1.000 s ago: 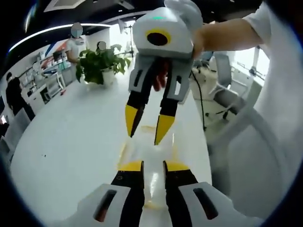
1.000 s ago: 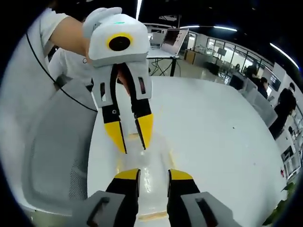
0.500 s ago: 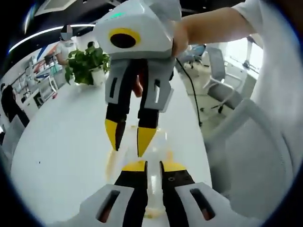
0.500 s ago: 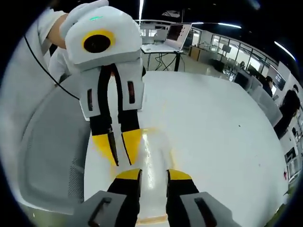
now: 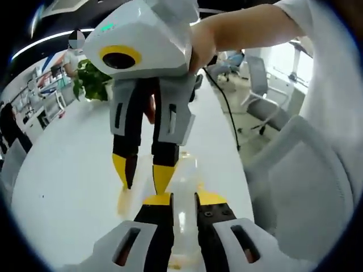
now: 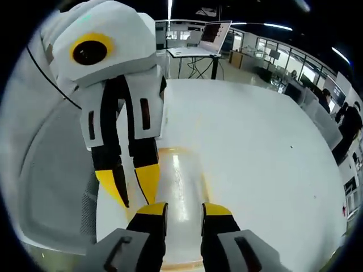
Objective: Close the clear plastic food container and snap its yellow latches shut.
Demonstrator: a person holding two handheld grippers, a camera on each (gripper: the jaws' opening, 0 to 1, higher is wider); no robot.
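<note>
Fingers: left gripper [image 5: 182, 199] and right gripper [image 6: 183, 211] slightly parted, grasping nothing | clear plastic food container [image 6: 177, 187] between both, long axis toward 12 o'clock | yellow latch [image 5: 123, 199] at 10 o'clock of the left one.

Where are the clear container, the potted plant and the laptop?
clear container [image 6: 178, 195], right gripper view, on its glossy lid.
potted plant [image 5: 91, 85], left gripper view, on its leaves.
laptop [image 6: 212, 35], right gripper view, on its screen.
</note>
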